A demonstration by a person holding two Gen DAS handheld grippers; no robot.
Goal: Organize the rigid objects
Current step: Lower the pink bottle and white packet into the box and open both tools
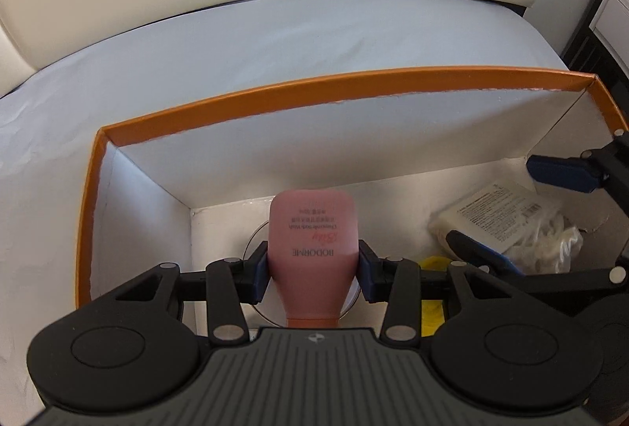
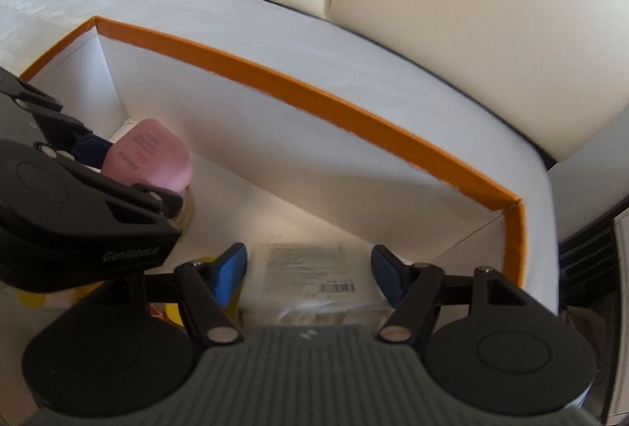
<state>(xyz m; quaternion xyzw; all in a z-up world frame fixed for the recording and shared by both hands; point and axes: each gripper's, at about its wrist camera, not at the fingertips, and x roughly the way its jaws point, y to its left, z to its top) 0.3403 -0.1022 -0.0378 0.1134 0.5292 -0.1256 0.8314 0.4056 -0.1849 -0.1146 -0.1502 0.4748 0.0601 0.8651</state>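
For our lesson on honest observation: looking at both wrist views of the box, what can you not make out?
- Pink bottle cap: left view, hidden behind the left gripper body.
- Clear round thing under the bottle: mostly covered by bottle and fingers.
- Yellow item: both views, hidden by gripper parts.
- White packet label: right view, blurred; whether the right gripper touches it is unclear.

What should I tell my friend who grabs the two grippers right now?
Left gripper: shut on the pink tube, held low inside the orange-rimmed box.
Right gripper: its pads sit either side of the white packet in the box; whether they grip it cannot be told.
Done: both things are down in the box.
Left: let go of the tube, free the packet, lift both grippers out. A yellow item also lies in the box.
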